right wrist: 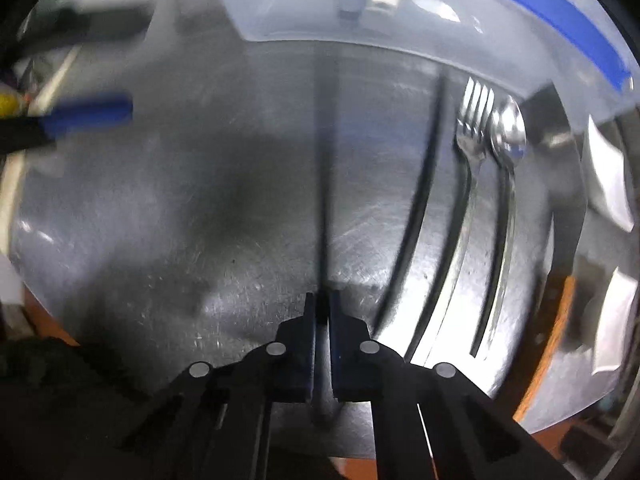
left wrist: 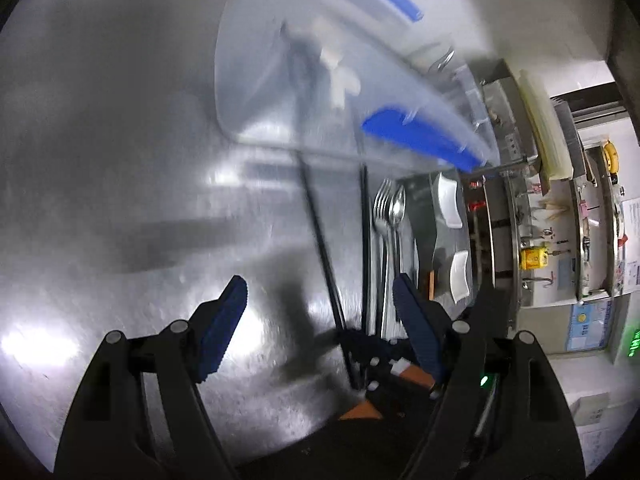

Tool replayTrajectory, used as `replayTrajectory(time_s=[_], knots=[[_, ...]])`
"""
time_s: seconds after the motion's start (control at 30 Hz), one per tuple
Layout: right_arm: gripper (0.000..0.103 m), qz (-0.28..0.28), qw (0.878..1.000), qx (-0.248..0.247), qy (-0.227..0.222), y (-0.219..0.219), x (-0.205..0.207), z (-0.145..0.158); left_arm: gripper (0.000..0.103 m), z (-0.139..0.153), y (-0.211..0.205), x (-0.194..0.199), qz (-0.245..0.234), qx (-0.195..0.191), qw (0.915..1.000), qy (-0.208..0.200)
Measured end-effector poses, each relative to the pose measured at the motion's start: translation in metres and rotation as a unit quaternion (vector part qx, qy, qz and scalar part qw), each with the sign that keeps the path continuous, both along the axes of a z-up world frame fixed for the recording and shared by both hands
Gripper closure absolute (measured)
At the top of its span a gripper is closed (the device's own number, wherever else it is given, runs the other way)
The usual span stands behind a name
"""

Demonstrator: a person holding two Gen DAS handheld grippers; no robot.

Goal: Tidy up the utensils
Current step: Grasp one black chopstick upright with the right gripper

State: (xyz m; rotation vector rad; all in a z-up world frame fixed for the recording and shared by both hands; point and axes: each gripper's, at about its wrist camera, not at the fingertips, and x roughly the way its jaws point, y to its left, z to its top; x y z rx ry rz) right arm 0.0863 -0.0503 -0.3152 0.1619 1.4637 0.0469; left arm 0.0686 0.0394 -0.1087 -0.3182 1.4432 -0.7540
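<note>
My right gripper (right wrist: 322, 300) is shut on a black chopstick (right wrist: 326, 184) that points forward over the steel tabletop (right wrist: 200, 208). A second black chopstick (right wrist: 426, 184), a fork (right wrist: 472, 136) and a spoon (right wrist: 508, 132) lie side by side on the table to its right. In the left wrist view my left gripper (left wrist: 320, 292) is open and empty above the table; the held chopstick (left wrist: 320, 240), the lying chopstick (left wrist: 364, 240), the fork (left wrist: 382, 208) and the spoon (left wrist: 398, 208) run ahead of it. The right gripper (left wrist: 360, 344) shows low between its fingers.
A clear plastic box with blue clips (left wrist: 320, 80) stands at the far end of the table, also in the right wrist view (right wrist: 400, 8). Steel shelving with clutter (left wrist: 560, 220) is at the right. The table's right edge (right wrist: 560, 320) is near the spoon.
</note>
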Motion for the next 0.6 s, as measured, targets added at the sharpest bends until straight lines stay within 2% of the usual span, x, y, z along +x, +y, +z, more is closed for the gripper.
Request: replayTrajectory(time_s=[0.1,0.17,0.27,0.33,0.47,0.53,0.57,0.6], knots=[[0.096,-0.036,0.996,0.084,0.007,-0.033,-0.006,0.007,0.031,-0.018,-0.008,-0.006,-0.008,-0.005,0.9993,0.036],[0.096,-0.057,0.984,0.167,0.009,-0.046,-0.010,0.007,0.031,-0.027,-0.013,-0.011,-0.014,-0.006,0.9983,0.056],[0.096,-0.070,0.969,0.236,0.010,-0.054,-0.013,0.011,0.031,-0.039,-0.022,-0.020,-0.025,-0.020,0.9957,0.087],[0.096,-0.068,0.964,0.258,0.014,-0.060,-0.014,0.013,0.031,-0.044,-0.029,-0.023,-0.026,-0.029,0.9937,0.105],[0.096,-0.058,0.962,0.265,0.022,-0.056,-0.008,0.011,0.033,-0.055,-0.035,-0.029,-0.021,-0.013,0.9928,0.117],[0.096,-0.051,0.960,0.273,0.026,-0.051,-0.006,0.008,0.047,-0.059,-0.038,-0.032,-0.022,-0.010,0.9923,0.122],[0.096,-0.048,0.960,0.276,0.027,-0.049,-0.007,0.007,0.050,-0.062,-0.039,-0.033,-0.023,-0.007,0.9920,0.124],[0.096,-0.044,0.960,0.276,0.029,-0.047,-0.002,0.000,0.059,-0.064,-0.040,-0.035,-0.023,-0.002,0.9920,0.124]])
